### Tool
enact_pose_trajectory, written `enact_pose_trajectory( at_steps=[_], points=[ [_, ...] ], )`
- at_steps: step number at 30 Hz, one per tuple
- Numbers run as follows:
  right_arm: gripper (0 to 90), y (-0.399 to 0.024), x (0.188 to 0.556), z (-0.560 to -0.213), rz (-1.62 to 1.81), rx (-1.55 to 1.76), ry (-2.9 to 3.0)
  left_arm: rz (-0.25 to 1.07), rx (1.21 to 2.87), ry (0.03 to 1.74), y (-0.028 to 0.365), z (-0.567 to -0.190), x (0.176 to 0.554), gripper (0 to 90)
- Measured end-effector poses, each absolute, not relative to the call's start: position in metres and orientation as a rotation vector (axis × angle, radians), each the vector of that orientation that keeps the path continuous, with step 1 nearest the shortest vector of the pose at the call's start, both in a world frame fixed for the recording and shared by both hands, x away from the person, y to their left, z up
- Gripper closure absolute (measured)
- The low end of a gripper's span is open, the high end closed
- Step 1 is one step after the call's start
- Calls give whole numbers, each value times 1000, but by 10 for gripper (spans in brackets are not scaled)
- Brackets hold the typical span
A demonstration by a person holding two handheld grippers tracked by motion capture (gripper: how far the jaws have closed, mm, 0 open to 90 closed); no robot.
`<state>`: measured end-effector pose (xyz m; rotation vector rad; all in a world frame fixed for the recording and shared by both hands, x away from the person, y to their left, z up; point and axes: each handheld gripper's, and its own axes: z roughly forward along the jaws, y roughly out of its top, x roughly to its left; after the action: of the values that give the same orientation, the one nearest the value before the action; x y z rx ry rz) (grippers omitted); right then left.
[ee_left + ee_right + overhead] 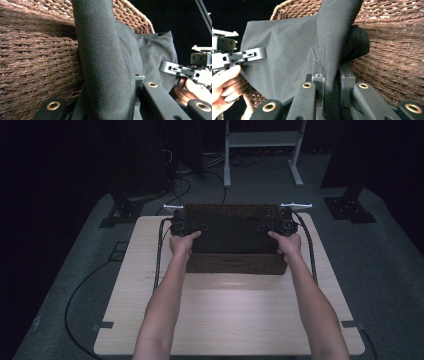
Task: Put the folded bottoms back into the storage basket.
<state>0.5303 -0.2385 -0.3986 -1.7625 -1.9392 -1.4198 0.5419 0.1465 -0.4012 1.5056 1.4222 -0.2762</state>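
A brown wicker basket [235, 263] stands at the far middle of the wooden table [225, 315]. A black cloth [230, 232] is stretched across its top. My left gripper [200, 226] is shut on the cloth's left side and my right gripper [264, 226] on its right side. In the left gripper view the cloth [105, 62] rises as a thick fold from my left gripper [110, 100], with the basket wall [37, 62] behind. In the right gripper view my right gripper [330, 80] pinches a cloth fold [334, 37] in front of the basket [392, 57].
Cables trail from both grippers along the table's sides. Beyond the table, a white frame [262, 150] and dark stand bases [122, 212] sit on grey carpet. The near half of the table lies in front of the basket.
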Motion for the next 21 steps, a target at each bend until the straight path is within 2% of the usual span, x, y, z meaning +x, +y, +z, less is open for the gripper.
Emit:
enact_pose_trajectory(
  at_steps=[10,14,16,17,21],
  points=[
    [784,-235,532,-398,-1384,-1767,-1960,-252,1496,1431,147,-401,541,753],
    [782,-235,532,-398,-1357,-1794,-1972,-234,1497,1439,148,-400,541,723],
    [771,-232,533,-398,-1312,-1822,-2011,-229,1481,1448,149,-401,541,712],
    [730,-228,534,-397,-1240,-1873,-2079,-221,1482,1446,150,-400,540,703],
    [717,-227,535,-395,-1171,-1930,-2139,-213,1451,1450,151,-400,539,691]
  ],
)
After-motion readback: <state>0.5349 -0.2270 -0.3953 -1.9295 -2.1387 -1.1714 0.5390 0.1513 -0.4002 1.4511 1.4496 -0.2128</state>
